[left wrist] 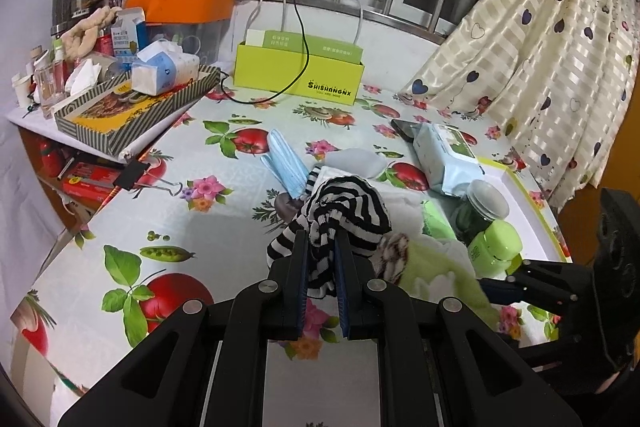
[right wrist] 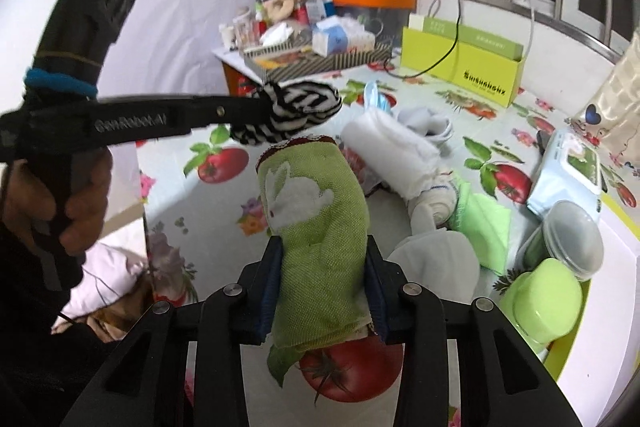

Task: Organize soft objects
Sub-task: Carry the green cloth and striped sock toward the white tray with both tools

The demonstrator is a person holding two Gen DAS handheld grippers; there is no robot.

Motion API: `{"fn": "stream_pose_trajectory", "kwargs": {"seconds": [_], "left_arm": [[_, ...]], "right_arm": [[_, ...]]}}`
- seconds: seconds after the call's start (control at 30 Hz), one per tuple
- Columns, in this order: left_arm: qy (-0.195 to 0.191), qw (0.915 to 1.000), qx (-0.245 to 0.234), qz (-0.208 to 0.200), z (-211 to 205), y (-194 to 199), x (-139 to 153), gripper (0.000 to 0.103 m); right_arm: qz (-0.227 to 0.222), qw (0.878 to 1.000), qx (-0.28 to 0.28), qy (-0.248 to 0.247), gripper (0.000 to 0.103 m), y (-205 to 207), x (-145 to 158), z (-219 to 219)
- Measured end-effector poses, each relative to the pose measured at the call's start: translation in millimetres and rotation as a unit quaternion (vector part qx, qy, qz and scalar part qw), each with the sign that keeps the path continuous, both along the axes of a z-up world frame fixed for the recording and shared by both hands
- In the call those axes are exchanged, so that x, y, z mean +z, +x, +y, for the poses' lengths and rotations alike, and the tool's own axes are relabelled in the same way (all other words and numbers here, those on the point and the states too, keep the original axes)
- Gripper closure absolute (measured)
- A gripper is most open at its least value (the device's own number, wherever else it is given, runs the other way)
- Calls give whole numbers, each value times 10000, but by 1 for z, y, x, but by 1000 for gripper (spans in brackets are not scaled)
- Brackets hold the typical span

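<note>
My left gripper point(left wrist: 322, 239) is shut on a black-and-white striped sock point(left wrist: 344, 211) and holds it above the table; it also shows in the right wrist view point(right wrist: 296, 111). My right gripper point(right wrist: 322, 247) is shut on a green sock with a white rabbit point(right wrist: 316, 211), held upright; it shows in the left wrist view point(left wrist: 436, 267). More soft things lie on the table: a rolled white cloth point(right wrist: 394, 151), a grey sock point(right wrist: 428, 123), a green cloth point(right wrist: 484, 223), a blue face mask point(left wrist: 286, 163).
A yellow-green box point(left wrist: 298, 75) stands at the back with a black cable over it. A striped tray point(left wrist: 136, 115) with tissues sits on a raised shelf at left. A wet-wipes pack point(left wrist: 444, 155), a jar point(right wrist: 568, 235) and a green bottle point(right wrist: 544, 299) lie at right.
</note>
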State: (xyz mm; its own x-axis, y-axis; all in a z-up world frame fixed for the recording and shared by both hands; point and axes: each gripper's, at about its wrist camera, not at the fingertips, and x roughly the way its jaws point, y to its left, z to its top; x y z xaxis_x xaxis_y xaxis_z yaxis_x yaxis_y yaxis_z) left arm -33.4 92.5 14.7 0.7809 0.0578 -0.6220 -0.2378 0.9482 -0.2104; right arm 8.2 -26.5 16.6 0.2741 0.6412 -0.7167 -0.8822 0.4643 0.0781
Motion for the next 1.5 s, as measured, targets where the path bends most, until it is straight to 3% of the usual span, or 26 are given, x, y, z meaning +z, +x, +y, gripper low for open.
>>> {"fn": "stream_pose_trajectory", "kwargs": {"seconds": [0.27, 0.87, 1.23, 1.5], "left_arm": [[43, 9999, -36, -126, -11, 8, 10, 91], [154, 9976, -491, -461, -49, 41, 41, 91], [215, 9947, -854, -535, -87, 71, 52, 91], [242, 9911, -1234, -432, -127, 103, 49, 91]], "right_arm": [[-138, 9987, -268, 416, 66, 4, 27, -21], [-558, 9890, -1065, 860, 66, 31, 65, -74], [-614, 9768, -1769, 1037, 66, 60, 71, -131], [-381, 9591, -2667, 868, 66, 99, 50, -183]]}}
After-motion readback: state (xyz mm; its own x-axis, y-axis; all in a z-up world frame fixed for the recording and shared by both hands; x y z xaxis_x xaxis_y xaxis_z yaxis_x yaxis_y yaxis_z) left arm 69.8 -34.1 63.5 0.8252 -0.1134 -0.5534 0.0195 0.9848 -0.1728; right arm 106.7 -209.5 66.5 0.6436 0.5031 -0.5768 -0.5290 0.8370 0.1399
